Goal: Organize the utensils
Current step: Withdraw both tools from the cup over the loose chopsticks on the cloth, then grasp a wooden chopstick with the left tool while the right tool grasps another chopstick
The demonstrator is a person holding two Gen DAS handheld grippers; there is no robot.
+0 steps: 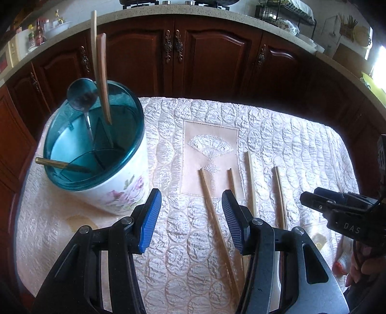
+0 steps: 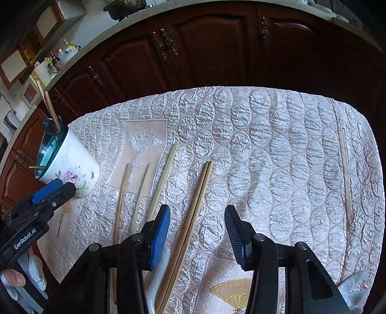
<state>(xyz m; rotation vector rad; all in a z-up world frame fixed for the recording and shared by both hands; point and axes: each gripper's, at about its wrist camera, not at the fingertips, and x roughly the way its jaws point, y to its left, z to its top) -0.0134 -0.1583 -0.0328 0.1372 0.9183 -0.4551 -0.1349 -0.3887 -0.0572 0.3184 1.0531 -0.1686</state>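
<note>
Quilted tablecloth [image 2: 277, 149] under loose chopsticks [image 2: 193, 212], floral holder [image 1: 115, 188] alongside.

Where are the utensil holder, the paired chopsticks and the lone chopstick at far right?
utensil holder [image 1: 115, 190]: left wrist view, white floral wall.
paired chopsticks [image 2: 196, 203]: right wrist view, mid-length.
lone chopstick [image 2: 345, 174]: right wrist view, middle of shaft.

A quilted cream satin cloth [image 2: 265, 149] with oval puckers and an embroidered fan panel [image 1: 209, 154] covers the bench. Behind it runs a row of dark red-brown wooden cabinet doors [image 1: 212, 55] with ornate metal handles [image 1: 173, 46], under a speckled pale stone counter [image 1: 183, 14]. On that counter stand small bottles [image 1: 38, 33], and a black wire rack [image 1: 284, 12], perhaps for dishes.
</note>
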